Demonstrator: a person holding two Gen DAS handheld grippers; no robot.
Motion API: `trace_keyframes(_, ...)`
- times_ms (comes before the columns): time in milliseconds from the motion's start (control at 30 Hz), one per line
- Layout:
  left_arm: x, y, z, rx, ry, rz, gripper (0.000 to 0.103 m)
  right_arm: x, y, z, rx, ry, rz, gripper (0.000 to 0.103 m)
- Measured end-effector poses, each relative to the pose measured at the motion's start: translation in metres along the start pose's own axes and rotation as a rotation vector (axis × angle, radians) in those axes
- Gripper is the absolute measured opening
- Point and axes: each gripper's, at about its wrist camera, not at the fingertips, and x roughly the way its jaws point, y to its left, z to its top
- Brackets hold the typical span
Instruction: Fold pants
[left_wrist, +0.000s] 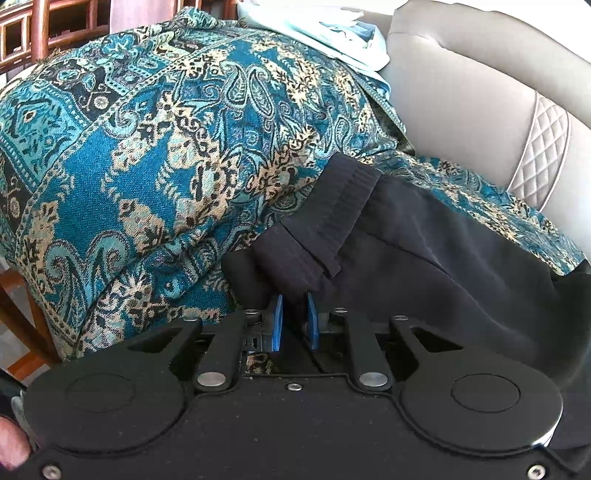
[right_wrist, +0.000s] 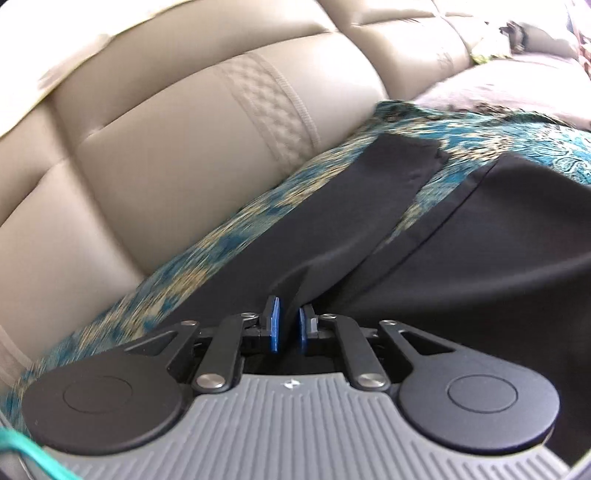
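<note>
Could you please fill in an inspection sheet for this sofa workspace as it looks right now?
Surface: teal patterned throw spread over a beige sofa.
Job's things: black pants lying on the throw, waistband bunched.
Clutter: pale cloth on the sofa.
Grippers: left gripper shut on pants fabric near the waistband; right gripper shut on a pants fold.
Cables: teal cord by the right gripper.
Surroundings: wooden furniture behind.
</note>
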Motion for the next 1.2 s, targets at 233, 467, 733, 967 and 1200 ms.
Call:
trace_keyframes(233, 0.001, -0.005, 0.003, -0.020, 0.024, 0.038, 0.017, 0.049, -0.052, 0.061, 0.188, 0.056, 0.016, 0.029)
trace_keyframes(467, 0.002, -0.016, 0.003, -0.002, 0.027, 0.093, 0.017, 0.079, -0.084, 0.091, 0.273, 0.086, 0.078, 0.013)
trace_keyframes(733, 0.004, -0.015, 0.005, -0.030, 0.043, 0.101, 0.018, 0.057, -0.091, 0.113, 0.269, -0.024, 0.158, 0.004)
trace_keyframes(967, 0.005, -0.011, 0.010, -0.033, 0.062, 0.091, 0.018, 0.014, -0.108, 0.116, 0.322, -0.085, 0.107, 0.004)
trace_keyframes(1200, 0.006, -0.007, 0.017, 0.008, 0.108, 0.054, 0.018, -0.032, -0.148, 0.093, 0.307, -0.082, -0.059, 0.003)
